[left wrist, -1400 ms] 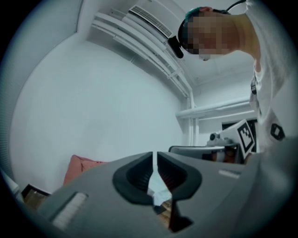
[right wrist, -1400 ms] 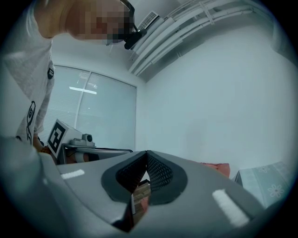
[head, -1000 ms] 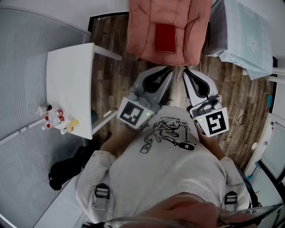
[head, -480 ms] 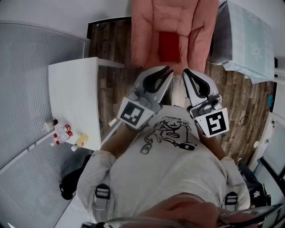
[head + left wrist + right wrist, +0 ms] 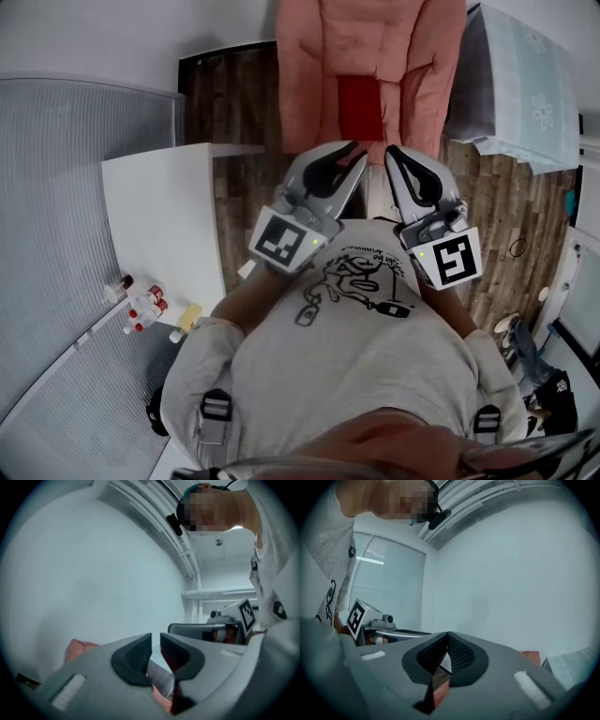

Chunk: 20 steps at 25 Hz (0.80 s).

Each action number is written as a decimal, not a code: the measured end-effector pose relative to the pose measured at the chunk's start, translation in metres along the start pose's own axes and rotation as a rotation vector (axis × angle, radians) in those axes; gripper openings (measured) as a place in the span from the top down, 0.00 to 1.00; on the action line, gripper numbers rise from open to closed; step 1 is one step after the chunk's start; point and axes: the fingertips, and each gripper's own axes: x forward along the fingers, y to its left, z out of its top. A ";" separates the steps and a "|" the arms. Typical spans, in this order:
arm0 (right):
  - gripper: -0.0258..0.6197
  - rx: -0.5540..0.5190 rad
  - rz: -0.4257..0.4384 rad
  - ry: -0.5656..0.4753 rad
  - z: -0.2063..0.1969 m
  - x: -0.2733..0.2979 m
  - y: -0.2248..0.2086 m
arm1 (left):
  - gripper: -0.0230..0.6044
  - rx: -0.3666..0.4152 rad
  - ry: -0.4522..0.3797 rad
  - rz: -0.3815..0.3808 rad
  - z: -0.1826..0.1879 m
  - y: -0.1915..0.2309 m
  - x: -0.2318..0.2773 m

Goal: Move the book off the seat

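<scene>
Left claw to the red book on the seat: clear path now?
Likely yes. The red book lies bare on the pink chair seat just ahead of the left claw, nothing between; its empty jaws have just been opening.

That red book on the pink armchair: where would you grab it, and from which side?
The red book lies flat on the seat of the pink armchair, padded arms close along both long edges. So probably pinch its near short edge, coming in level from the open front.
</scene>
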 end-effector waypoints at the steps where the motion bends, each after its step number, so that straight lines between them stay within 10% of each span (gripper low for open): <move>1: 0.95 0.014 -0.011 -0.004 0.001 0.006 -0.001 | 0.87 -0.001 0.004 -0.002 -0.001 0.005 0.001; 20: 0.91 0.043 -0.008 0.070 -0.044 0.043 -0.047 | 0.86 -0.044 0.068 0.016 -0.044 0.053 0.041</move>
